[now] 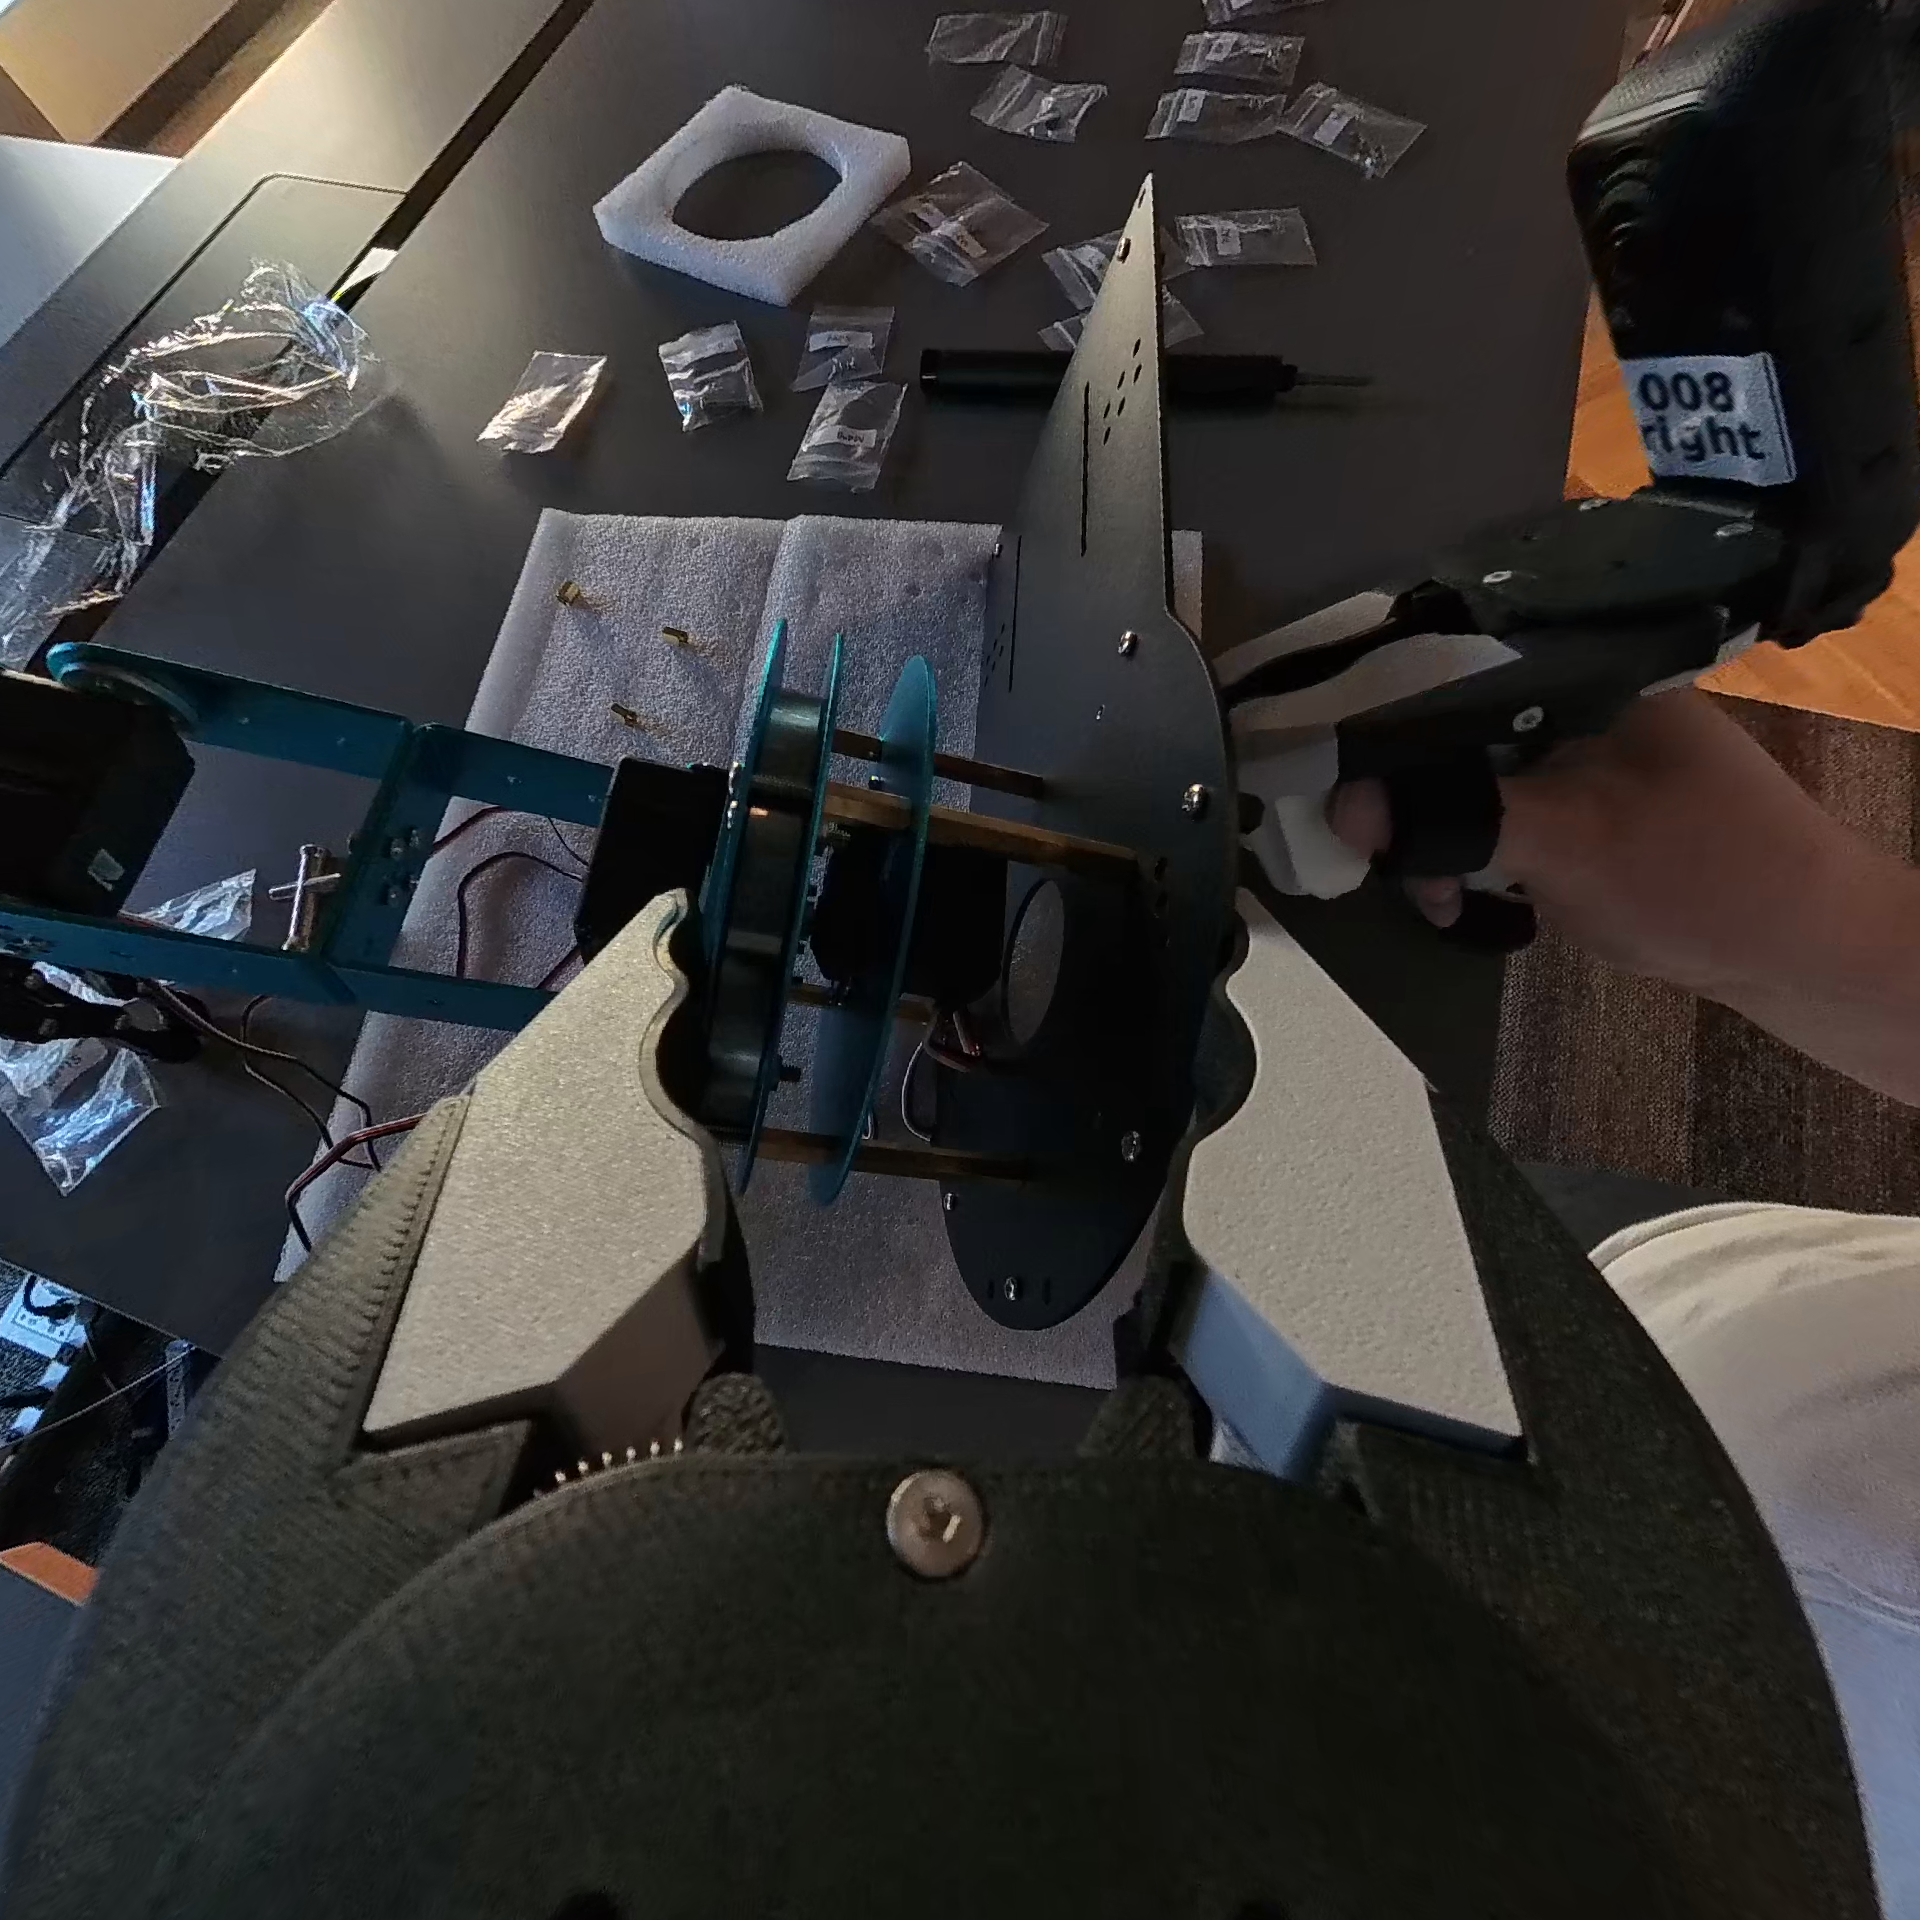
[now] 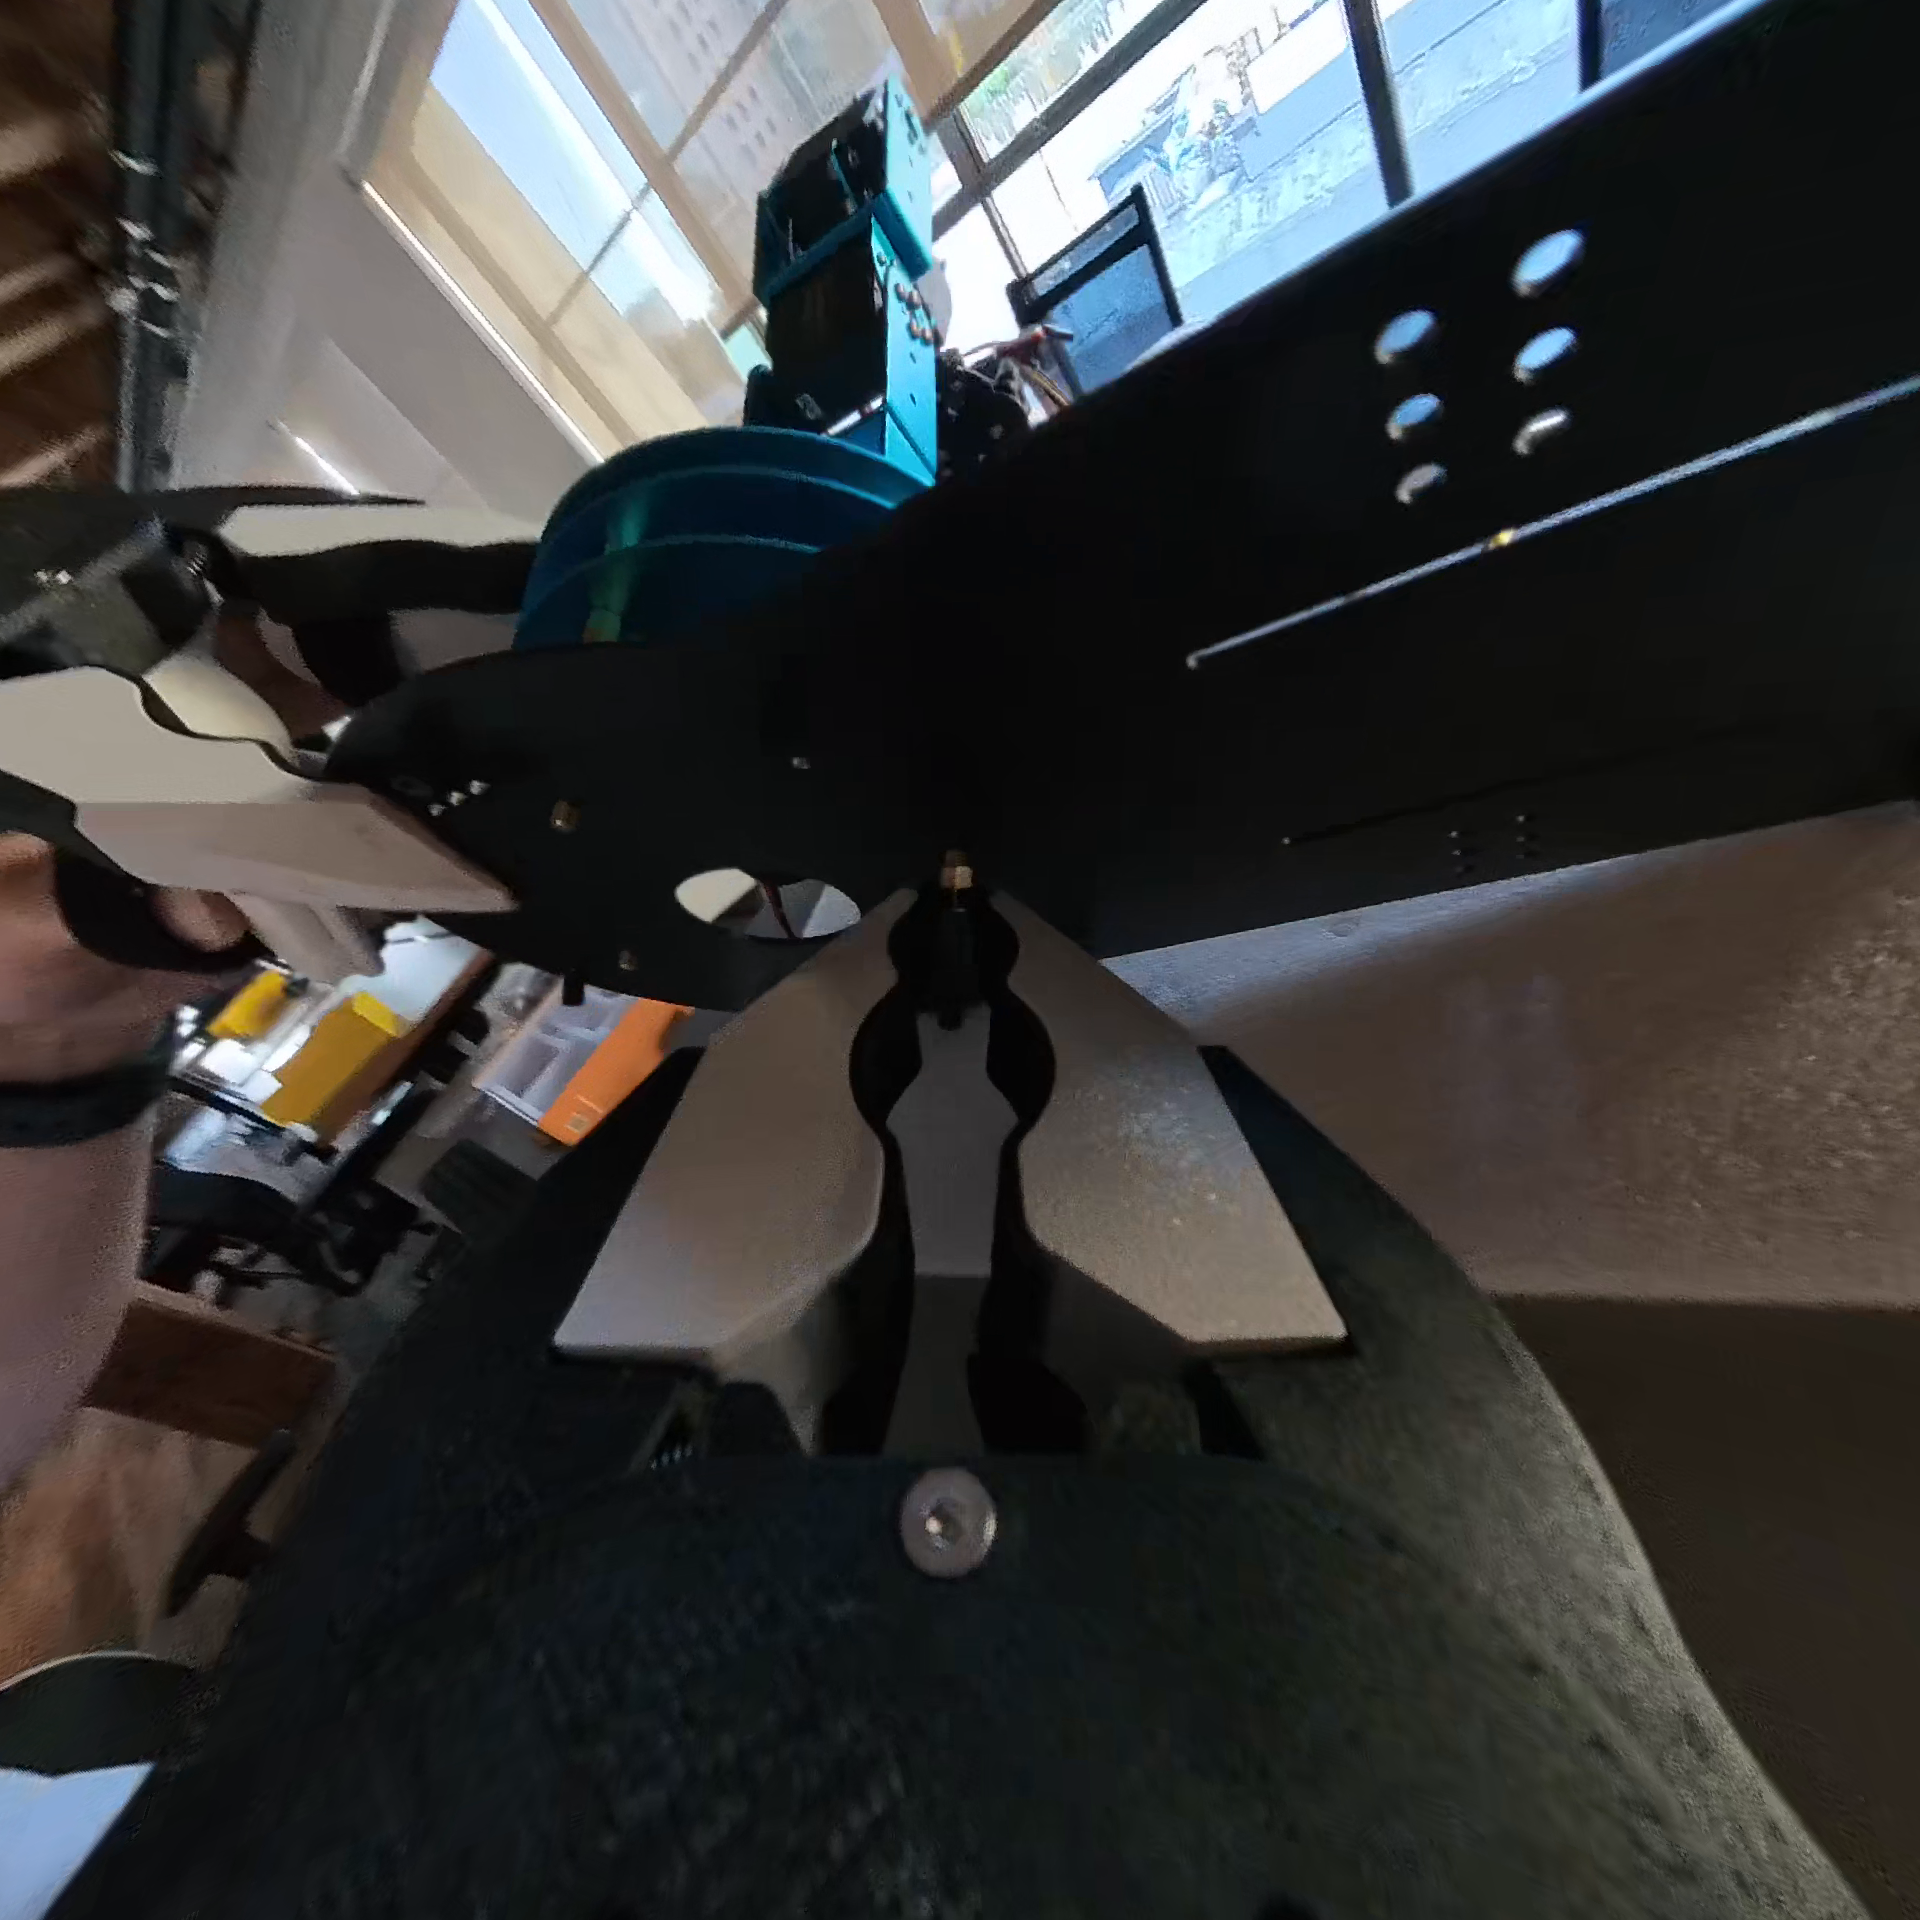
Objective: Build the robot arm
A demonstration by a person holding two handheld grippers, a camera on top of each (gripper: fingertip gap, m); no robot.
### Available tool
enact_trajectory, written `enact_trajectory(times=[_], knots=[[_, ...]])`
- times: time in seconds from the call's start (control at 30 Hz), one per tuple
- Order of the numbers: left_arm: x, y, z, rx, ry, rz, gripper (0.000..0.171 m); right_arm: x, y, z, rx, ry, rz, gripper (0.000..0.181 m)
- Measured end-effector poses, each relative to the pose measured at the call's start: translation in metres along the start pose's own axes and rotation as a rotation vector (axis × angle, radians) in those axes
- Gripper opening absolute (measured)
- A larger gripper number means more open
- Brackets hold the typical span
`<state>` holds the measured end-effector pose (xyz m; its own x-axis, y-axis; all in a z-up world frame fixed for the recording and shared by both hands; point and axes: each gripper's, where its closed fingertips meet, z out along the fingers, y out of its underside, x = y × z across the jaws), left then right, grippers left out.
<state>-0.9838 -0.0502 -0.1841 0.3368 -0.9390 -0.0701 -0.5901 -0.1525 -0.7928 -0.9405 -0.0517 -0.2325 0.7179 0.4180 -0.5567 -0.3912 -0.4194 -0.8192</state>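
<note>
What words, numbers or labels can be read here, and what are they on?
White tag on the right gripper, whose jaws pinch a small standoff: printed number and word, not repeated here.
Labels on the clear bags: too small to read.
Black-and-white printed sheet, lower left: too blurred.
Left gripper, jaws clamped across the disc assembly: no writing.
</note>
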Motion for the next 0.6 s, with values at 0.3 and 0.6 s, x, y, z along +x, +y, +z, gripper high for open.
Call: enact_trajectory(times=[0.3,0.6], knots=[[-0.0001,0.0001,0.0001,0.001,0.001,0.0,0.095,-0.0002,-0.0009,-0.0007,0.024,-0.046,0.074,0.003],[-0.0002,0.0002,0.0002,0.001,0.0,-0.001,0.095,-0.0007,-0.0008,-0.0005,0.013,-0.154,0.286,0.003]])
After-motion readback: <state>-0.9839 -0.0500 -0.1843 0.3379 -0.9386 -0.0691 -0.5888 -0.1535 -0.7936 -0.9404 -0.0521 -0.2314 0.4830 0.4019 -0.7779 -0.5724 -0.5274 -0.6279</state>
